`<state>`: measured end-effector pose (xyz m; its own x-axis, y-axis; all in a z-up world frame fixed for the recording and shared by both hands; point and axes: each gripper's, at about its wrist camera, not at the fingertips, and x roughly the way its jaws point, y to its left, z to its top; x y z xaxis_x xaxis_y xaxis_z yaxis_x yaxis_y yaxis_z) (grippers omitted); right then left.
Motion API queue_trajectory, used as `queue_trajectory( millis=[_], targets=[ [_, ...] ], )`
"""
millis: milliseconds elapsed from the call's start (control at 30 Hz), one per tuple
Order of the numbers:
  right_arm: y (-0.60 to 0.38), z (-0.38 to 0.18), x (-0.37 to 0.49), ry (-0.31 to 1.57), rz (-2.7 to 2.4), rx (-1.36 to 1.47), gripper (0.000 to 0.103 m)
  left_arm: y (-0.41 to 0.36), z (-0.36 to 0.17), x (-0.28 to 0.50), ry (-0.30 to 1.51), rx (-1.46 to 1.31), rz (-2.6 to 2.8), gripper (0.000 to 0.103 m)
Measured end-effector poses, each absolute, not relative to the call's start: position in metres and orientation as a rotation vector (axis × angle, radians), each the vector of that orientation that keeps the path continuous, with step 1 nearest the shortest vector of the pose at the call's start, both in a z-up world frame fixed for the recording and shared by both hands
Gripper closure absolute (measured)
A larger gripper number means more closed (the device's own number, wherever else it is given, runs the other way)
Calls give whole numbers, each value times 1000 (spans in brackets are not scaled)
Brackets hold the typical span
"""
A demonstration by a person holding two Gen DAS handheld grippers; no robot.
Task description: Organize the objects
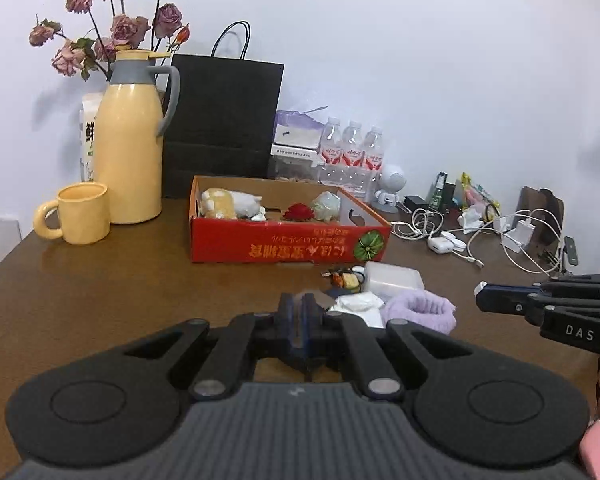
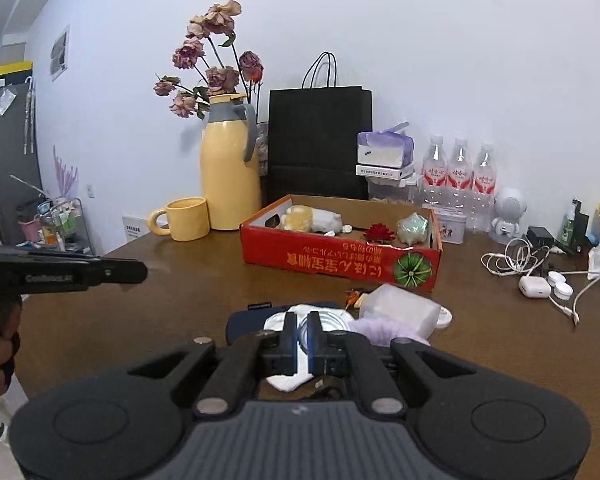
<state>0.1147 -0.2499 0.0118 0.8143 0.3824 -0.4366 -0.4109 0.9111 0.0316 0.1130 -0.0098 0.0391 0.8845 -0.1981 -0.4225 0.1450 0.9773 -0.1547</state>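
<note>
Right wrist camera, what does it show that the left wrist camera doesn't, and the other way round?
Only the right wrist view shows the grey cabinet and cluttered rack at far left. Only the left wrist view shows the white carton behind the yellow jug. Both share the red box, yellow mug, black bag, water bottles, and both shut tongs.

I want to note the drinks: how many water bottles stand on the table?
3. The left bottle, the middle bottle and the right bottle stand side by side against the wall, behind the red box. More may be hidden.
</note>
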Motion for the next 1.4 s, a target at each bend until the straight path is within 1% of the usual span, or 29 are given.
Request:
queue_trajectory(
  millis=[133, 267, 367, 500, 667, 833, 967, 1000, 1033, 1067, 1100, 1133, 1200, 1233, 1267, 1300, 1367, 1400],
  targets=[
    [-245, 13, 145, 449, 440, -73, 100, -10, 38, 127, 427, -127, -173, 98],
    [-235, 14, 175, 421, 459, -73, 100, -1, 29, 149, 464, -140, -163, 98],
    [-232, 17, 201, 403, 466, -100, 100, 3, 33, 178, 465, -112, -183, 98],
    [-238, 31, 254, 392, 468, -130, 100, 5, 51, 244, 454, -92, -243, 98],
    [-236, 48, 346, 435, 458, -136, 100, 0, 60, 360, 486, -127, -270, 98],
    [-217, 32, 449, 552, 443, -181, 100, -22, 25, 497, 721, -154, -255, 97],
    [-210, -5, 529, 722, 395, -175, 99, -37, -10, 568, 868, -115, -184, 96],
    [-211, -15, 544, 756, 376, -167, 99, -40, -17, 580, 895, -111, -190, 94],
    [-212, -23, 557, 772, 338, -162, 94, -40, -23, 591, 915, -124, -187, 88],
    [-216, -31, 567, 787, 297, -148, 84, -38, -25, 595, 932, -147, -175, 85],
    [-220, -36, 574, 799, 267, -127, 81, -36, -23, 593, 924, -171, -179, 80],
    [-226, -38, 577, 804, 248, -97, 79, -34, -17, 586, 893, -184, -203, 68],
    [-236, -32, 570, 783, 244, -37, 64, -32, -3, 568, 835, -155, -223, 50],
    [-240, -26, 563, 754, 250, -16, 59, -33, 5, 556, 803, -124, -211, 49],
    [-244, -18, 554, 722, 256, 0, 47, -34, 14, 544, 773, -96, -210, 49],
    [-246, -9, 544, 696, 257, 11, 44, -34, 24, 532, 749, -86, -210, 49],
    [-249, 10, 518, 653, 271, 18, 44, -26, 45, 498, 704, -116, -213, 45],
    [-249, 21, 503, 632, 285, 16, 44, -21, 54, 477, 672, -138, -224, 40]
  ],
)
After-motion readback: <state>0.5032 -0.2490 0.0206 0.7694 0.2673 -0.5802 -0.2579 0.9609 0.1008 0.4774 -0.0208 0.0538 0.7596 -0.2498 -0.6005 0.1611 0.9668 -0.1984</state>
